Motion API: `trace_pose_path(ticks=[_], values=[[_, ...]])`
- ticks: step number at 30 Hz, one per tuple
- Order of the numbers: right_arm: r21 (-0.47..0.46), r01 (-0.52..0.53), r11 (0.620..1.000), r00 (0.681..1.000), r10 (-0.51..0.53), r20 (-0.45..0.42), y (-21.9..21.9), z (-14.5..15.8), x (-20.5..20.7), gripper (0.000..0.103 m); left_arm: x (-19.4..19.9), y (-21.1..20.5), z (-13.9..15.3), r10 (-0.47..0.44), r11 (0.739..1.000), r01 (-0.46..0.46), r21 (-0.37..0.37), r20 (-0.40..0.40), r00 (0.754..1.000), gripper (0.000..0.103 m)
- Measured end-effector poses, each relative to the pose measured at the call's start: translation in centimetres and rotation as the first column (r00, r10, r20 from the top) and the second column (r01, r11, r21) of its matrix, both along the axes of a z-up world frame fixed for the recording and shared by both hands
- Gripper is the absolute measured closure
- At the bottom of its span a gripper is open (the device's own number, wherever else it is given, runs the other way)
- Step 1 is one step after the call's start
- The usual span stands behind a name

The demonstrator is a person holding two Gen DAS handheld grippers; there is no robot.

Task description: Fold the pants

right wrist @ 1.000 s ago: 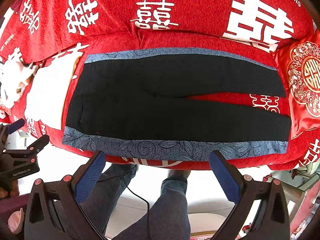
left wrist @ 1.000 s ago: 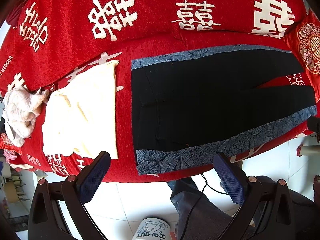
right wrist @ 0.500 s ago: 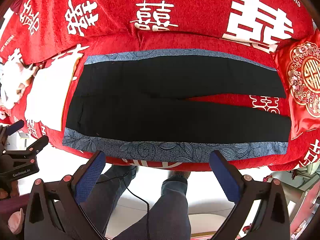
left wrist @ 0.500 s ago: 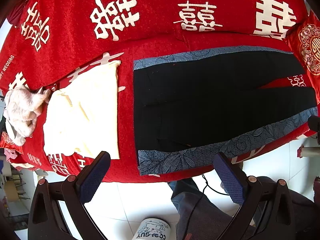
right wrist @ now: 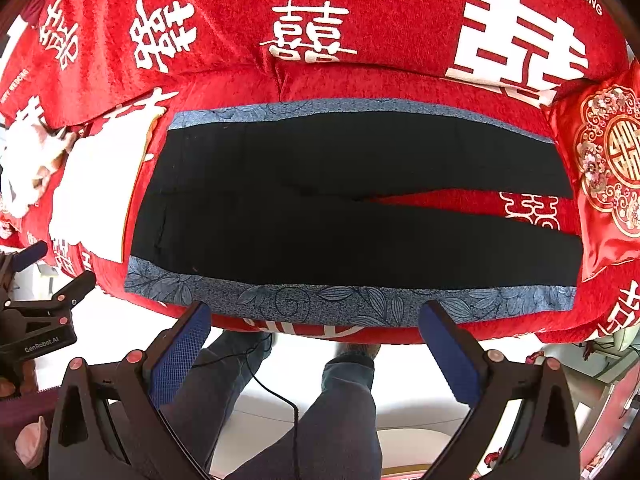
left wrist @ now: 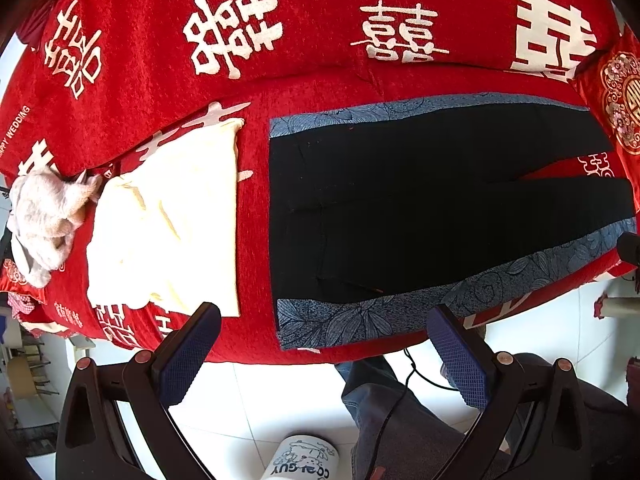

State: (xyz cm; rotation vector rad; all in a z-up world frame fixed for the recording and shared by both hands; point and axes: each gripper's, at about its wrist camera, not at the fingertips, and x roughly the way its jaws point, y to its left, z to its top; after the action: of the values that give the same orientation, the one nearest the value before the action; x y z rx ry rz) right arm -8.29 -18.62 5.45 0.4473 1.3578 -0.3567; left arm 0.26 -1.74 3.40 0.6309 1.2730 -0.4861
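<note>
Right wrist view: we see black pants (right wrist: 352, 208) flat on the red sofa (right wrist: 360, 80), blue-patterned side bands, legs splayed right.
Jaws: both ours open, empty.
Change: unmoved.

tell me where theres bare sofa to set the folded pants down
One bare red strip runs between the cream cloth and the pants' waist end. Another lies behind the pants, along the backrest. A small wedge shows between the legs. Crowded: the far left, with the crumpled whitish cloth, and the embroidered cushion at the hems.
</note>
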Motion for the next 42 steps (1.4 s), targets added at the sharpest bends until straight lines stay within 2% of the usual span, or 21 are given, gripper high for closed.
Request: trace_pose_path(ticks=[17,22,31,36,42], values=[[0.012,-0.026,1.000,1.000,0.026,0.014,-0.1,-1.0,-0.4,0.000,-1.0,-0.3,-0.3,0.027,0.999,-0.027,0.023,0.009,1.000,0.000],[0.023,-0.069,0.997,0.997,0.068,0.025,-0.7,-1.6,-1.2,0.000,-1.9,-0.4,-0.3,0.103,0.995,-0.103,0.018,0.010,0.995,0.000],[0.064,-0.125,0.990,0.992,0.124,0.022,-3.2,-3.1,-3.9,0.000,-5.9,-0.7,0.1,0.268,0.963,-0.268,0.007,-0.017,0.963,0.000],[0.115,-0.112,0.987,0.994,0.112,0.006,-3.6,-4.3,-4.5,0.000,-7.4,0.1,0.1,0.289,0.957,-0.289,0.020,-0.044,0.956,0.000],[0.170,-0.064,0.983,0.998,0.058,0.041,-3.5,-5.8,-4.4,0.000,-5.8,1.5,-2.1,0.314,0.949,-0.314,0.008,-0.082,0.946,0.000]])
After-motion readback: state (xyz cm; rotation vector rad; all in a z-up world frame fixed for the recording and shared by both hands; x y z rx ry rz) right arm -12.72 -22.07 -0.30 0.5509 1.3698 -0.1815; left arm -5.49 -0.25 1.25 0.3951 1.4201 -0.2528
